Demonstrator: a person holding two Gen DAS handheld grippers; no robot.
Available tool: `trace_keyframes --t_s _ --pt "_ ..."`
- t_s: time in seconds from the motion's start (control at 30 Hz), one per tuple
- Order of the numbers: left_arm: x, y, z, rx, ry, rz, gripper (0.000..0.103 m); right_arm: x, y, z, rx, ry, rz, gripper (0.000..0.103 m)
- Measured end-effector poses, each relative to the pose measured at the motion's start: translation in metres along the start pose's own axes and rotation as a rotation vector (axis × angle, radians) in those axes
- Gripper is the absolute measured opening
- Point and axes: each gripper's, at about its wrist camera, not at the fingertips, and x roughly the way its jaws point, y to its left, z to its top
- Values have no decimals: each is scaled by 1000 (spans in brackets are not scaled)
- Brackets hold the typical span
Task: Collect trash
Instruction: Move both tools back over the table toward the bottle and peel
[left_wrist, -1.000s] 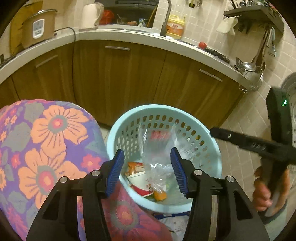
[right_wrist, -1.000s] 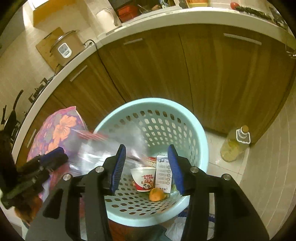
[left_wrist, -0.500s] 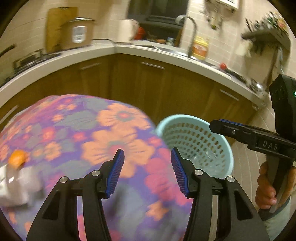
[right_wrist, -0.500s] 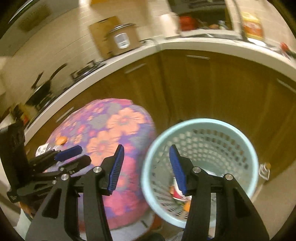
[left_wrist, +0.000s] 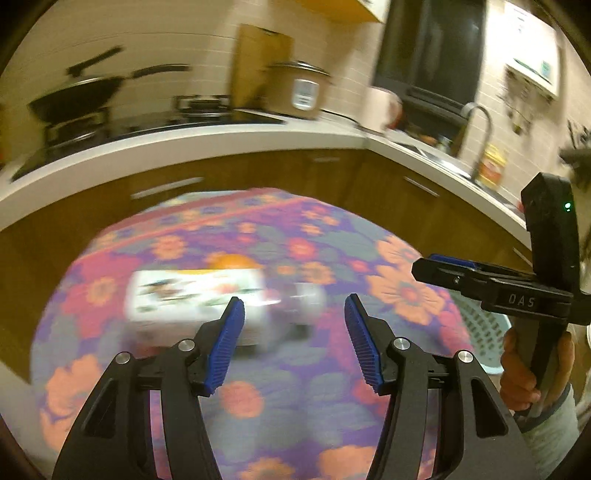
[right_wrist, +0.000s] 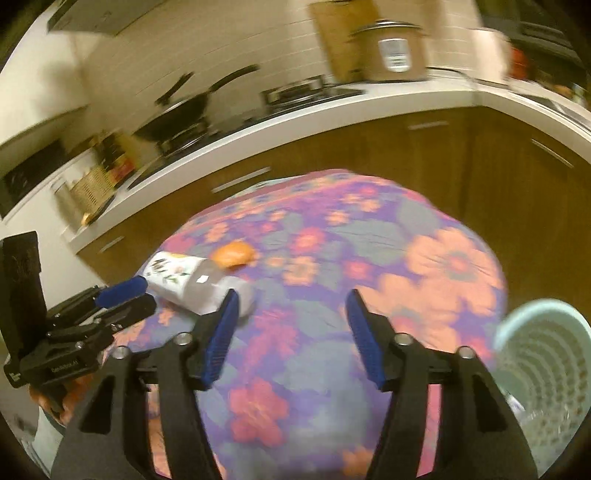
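Both views are motion-blurred. The left gripper (left_wrist: 293, 321) has its blue fingers spread apart with nothing between them, aimed at the plastic bottle (left_wrist: 207, 299) lying on its side mid-frame on the floral tablecloth (left_wrist: 258, 413). The right gripper (right_wrist: 290, 321) is likewise spread wide and empty, hanging over the middle of the cloth. In the right wrist view the bottle (right_wrist: 184, 280) sits left of centre, with the orange peel (right_wrist: 234, 254) just beside it, up and to the right; whether they touch, cannot tell. The blue basket (right_wrist: 543, 362) is at the lower right edge of that frame, off the table and well apart from both items. Main risk, as I judge it: the bottle is round and on its side, so a hasty or off-centre close could push it, send it rolling across the cloth, maybe off the table edge toward the left of frame. A clear, thin-walled bottle may also squash or squirt out of the pads if pinched near the tapered neck. The peel is small and flat and could get knocked away by the same reach. The two grippers are also close enough that both going for the bottle could make them collide. The cloth may bunch if fingertips drag on it.
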Motion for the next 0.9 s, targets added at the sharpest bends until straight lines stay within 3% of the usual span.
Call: trace_keyframes --t_s 0.2,0.4,0.73,0.9 --pt "-18 49 -3 -90 -14 48 55 51 28 15 -40 87 88 66" --pt "-21 68 -11 -130 -4 45 55 86 37 15 -46 141 93 66" --pt "-15 87 -14 -199 13 47 60 89 58 1 -81 181 162 67" --pt "-18 96 -16 -226 28 71 60 82 81 -16 -99 211 262 67"
